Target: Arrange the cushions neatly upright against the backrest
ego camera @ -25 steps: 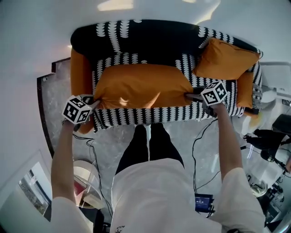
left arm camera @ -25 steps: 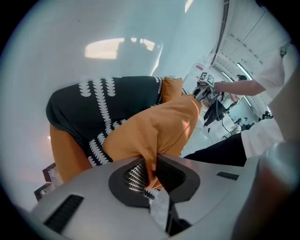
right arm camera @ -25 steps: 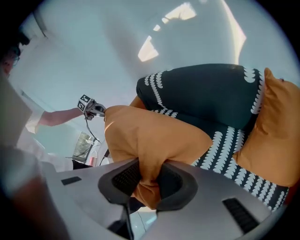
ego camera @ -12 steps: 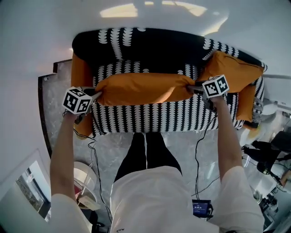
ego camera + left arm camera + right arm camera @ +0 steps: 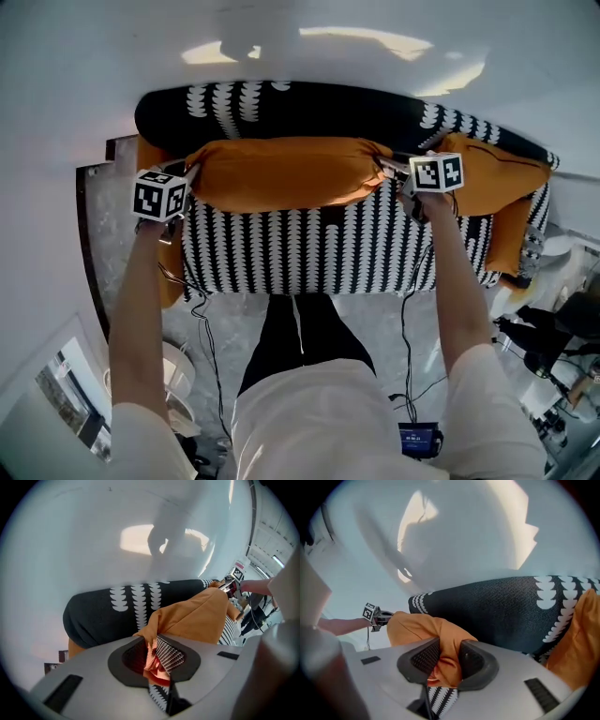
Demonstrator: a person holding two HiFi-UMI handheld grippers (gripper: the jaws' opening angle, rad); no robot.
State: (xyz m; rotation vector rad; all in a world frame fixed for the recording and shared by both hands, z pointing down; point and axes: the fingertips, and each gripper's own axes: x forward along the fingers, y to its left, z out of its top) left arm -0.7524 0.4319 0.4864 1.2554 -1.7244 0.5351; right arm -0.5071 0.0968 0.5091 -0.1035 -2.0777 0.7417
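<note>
Left tool [image 5: 193,175] is clenched on one corner of the long cushion [image 5: 281,173]. Right tool [image 5: 386,170] grasps the opposite corner, fabric between its jaws, which have just been easing apart. The long cushion spans between both tools, against the backrest [image 5: 281,101]. Risk: fabric slips from the right tool and that end topples forward.

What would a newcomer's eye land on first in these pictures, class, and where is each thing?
The long orange cushion stands out, held across the black-and-white sofa up by its backrest, one corner pinched by the left gripper, the other by the right gripper, whose fingers have just been opening a little around it. A second orange cushion leans at the sofa's right end.
</note>
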